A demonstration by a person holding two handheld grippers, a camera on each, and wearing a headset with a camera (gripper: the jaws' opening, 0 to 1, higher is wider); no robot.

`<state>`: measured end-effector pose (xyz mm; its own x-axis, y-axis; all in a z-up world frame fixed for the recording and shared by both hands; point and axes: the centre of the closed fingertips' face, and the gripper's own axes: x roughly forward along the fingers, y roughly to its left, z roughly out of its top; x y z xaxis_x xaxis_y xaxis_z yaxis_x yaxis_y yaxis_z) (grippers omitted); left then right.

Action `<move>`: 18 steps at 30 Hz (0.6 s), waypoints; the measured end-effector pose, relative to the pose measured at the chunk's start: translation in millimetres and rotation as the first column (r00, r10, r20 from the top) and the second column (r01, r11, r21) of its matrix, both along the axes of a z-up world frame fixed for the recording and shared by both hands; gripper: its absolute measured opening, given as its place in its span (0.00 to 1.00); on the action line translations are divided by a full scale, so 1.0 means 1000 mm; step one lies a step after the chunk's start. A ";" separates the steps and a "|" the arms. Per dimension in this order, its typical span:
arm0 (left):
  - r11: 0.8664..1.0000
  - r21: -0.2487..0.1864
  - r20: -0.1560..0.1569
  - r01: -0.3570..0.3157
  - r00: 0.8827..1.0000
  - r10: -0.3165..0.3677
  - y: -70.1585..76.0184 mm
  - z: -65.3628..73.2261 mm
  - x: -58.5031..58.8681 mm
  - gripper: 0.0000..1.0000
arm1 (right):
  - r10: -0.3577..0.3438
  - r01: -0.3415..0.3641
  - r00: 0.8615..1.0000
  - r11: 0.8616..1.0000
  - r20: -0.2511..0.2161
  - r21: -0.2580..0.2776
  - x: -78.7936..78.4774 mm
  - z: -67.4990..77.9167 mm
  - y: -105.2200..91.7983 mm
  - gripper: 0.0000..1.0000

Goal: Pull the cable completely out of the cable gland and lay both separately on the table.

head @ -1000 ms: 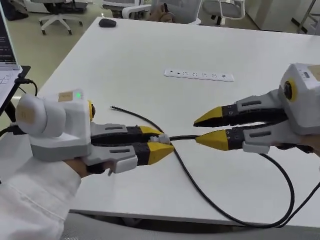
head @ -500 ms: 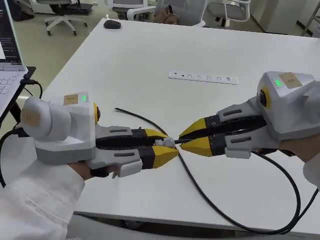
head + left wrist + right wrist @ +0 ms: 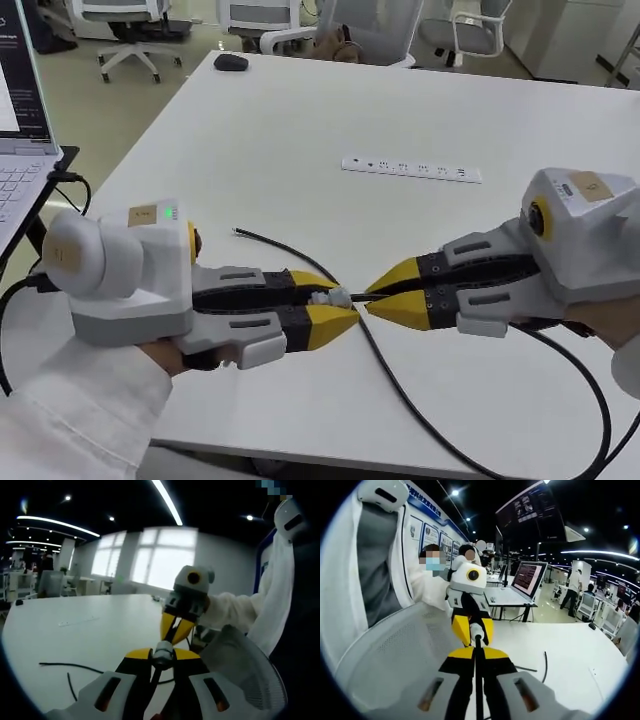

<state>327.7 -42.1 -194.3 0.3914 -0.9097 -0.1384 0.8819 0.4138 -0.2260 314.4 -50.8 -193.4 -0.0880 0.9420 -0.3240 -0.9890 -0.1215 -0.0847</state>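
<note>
1. I'm looking down through the head view, and both tools are pointing nose to nose over the near part of the white table [image 3: 300, 120].
2. The left gripper [image 3: 343, 305] is pinching the cable gland [image 3: 333, 297], a small pale fitting, right between its yellow tips. Its jaws are standing narrow, clamped on the gland.
3. The right gripper [image 3: 370, 299] is facing it from the opposite side, its tips just beside the gland. Its jaws are drawn narrow around the black cable [image 3: 400, 385].
4. In the right gripper view I'm seeing the cable running straight up between the jaws and into the gland, with the left gripper facing me just behind it.
5. In the left gripper view the gland is sitting at the very tip of the jaws, and the right gripper's yellow tips are almost touching it.
6. The cable is passing through the gland, so it's not yet out. The free end is lying on the table beyond the left gripper. The long stretch is sweeping toward the near table edge and looping round to the right.
7. Farther back, a white power strip [image 3: 410, 169] is lying flat, well apart from the work.
8. A dark mouse [image 3: 231, 62] is sitting near the far edge, and an open laptop [image 3: 15, 120] is standing off to the left, beside the table.
</note>
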 end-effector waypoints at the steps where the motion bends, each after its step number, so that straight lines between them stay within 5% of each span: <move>1: 1.000 0.002 -0.001 -0.001 1.000 0.001 0.000 0.000 0.000 0.17 | -0.003 0.003 1.000 1.000 -0.001 0.002 0.000 0.000 -0.001 0.03; 18: 1.000 0.002 -0.004 -0.010 1.000 0.010 0.001 -0.001 0.001 0.17 | -0.107 0.109 0.992 0.994 -0.060 0.029 0.014 -0.007 -0.052 0.03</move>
<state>328.3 -40.7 -194.8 0.4004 -0.9053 -0.1421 0.8766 0.4236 -0.2285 328.4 -102.5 -200.3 -0.0033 0.9568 -0.2909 -0.9995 -0.0121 -0.0287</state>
